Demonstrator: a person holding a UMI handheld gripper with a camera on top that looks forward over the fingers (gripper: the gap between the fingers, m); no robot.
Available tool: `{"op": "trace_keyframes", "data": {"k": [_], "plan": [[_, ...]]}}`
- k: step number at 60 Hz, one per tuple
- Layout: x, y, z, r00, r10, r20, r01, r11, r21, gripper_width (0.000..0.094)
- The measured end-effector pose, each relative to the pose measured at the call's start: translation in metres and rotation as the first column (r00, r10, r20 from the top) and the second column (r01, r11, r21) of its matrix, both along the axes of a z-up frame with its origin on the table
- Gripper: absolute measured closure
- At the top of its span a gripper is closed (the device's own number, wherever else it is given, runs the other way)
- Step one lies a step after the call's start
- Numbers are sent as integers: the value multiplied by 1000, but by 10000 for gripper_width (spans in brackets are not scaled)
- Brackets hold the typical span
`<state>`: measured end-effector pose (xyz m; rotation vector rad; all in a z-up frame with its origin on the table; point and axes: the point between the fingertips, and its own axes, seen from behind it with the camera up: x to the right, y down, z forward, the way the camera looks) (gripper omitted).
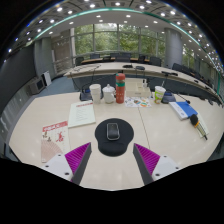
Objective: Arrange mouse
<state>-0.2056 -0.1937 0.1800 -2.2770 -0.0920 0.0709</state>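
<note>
Mouse (113, 130), seemingly dark grey, ahead of open gripper (113, 160).

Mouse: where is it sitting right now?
In the gripper view, the mouse sits on a round black mouse pad on the white table, just ahead of the open fingers and centred between them.

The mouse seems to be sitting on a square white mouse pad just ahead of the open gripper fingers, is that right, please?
Not quite: the pad is round and black, not square and white. In the gripper view the mouse sits on a round black mouse pad on the table, just ahead of the open gripper, untouched by either finger.
</note>
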Motion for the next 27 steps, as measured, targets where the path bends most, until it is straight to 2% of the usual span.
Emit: {"op": "trace_keyframes", "data": {"k": [14, 27], "plan": [[6, -61, 15, 1000, -12, 18, 12, 1000, 17, 80], [9, -84, 23, 999, 4, 53, -6, 999, 43, 78]]}}
